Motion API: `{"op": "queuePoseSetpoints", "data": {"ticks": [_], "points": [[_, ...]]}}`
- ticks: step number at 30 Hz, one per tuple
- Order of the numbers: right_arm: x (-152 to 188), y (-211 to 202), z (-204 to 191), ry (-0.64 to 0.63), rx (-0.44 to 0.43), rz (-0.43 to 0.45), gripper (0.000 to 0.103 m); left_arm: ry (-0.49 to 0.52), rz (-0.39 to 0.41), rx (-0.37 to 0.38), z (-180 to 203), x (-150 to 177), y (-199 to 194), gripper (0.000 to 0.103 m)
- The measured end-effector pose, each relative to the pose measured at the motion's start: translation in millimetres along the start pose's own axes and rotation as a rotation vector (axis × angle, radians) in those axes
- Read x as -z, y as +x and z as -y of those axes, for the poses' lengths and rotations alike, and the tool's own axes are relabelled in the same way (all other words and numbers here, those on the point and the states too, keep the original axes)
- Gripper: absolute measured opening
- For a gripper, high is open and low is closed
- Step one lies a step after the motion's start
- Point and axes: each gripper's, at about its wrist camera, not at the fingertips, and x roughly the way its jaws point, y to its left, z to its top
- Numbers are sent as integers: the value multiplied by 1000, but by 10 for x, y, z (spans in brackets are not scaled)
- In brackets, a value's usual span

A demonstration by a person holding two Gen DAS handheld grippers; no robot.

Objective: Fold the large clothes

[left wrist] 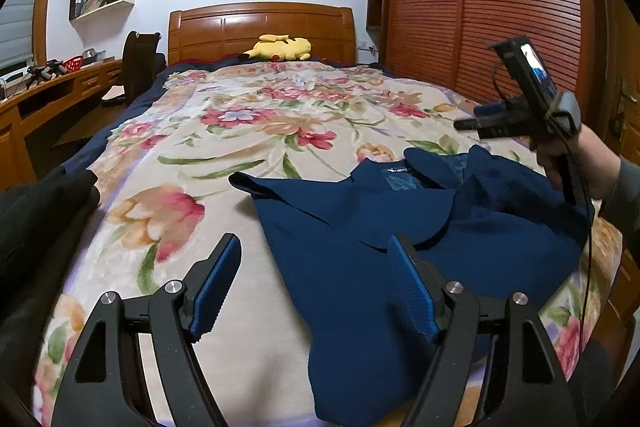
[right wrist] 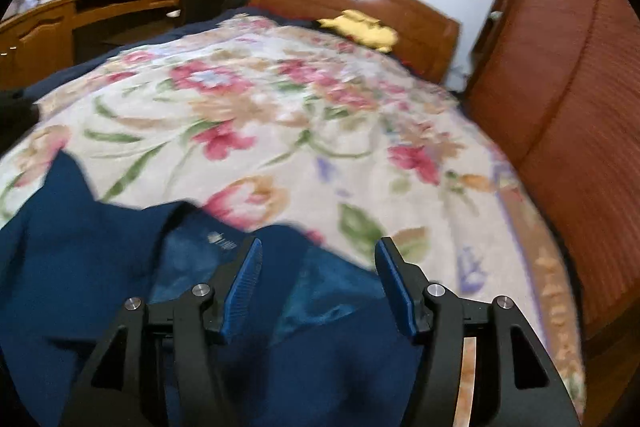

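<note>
Fingers of left gripper [left wrist: 314, 259] and right gripper [right wrist: 318, 261] spread apart above blue jacket [left wrist: 384, 247]

The navy-blue cloth garment [left wrist: 360, 247] looks matt and finely textured; the floral fleece blanket [left wrist: 224, 131] is soft and fuzzy. The reddish wooden headboard [left wrist: 260, 27] shines glossy; the slatted wooden wardrobe door [left wrist: 500, 7] is ribbed.

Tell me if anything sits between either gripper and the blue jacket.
Nothing visible does. The left gripper is open above the bed, the jacket lying directly ahead. The right gripper is open just over the jacket's collar end, with no object between.
</note>
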Motion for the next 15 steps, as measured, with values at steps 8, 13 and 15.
{"op": "queuePoseSetpoints", "data": {"ticks": [8,13,15], "points": [[442,-420,-523,-120,-188,-10,61,-3,-1,-15,-54,4,-2,77],[622,-621,-786,-220,-285,-28,61,-12,-3,-23,-88,6,0,77],[668,-675,-899,-272,-325,-41,61,-14,-3,-25,-97,9,3,77]]}}
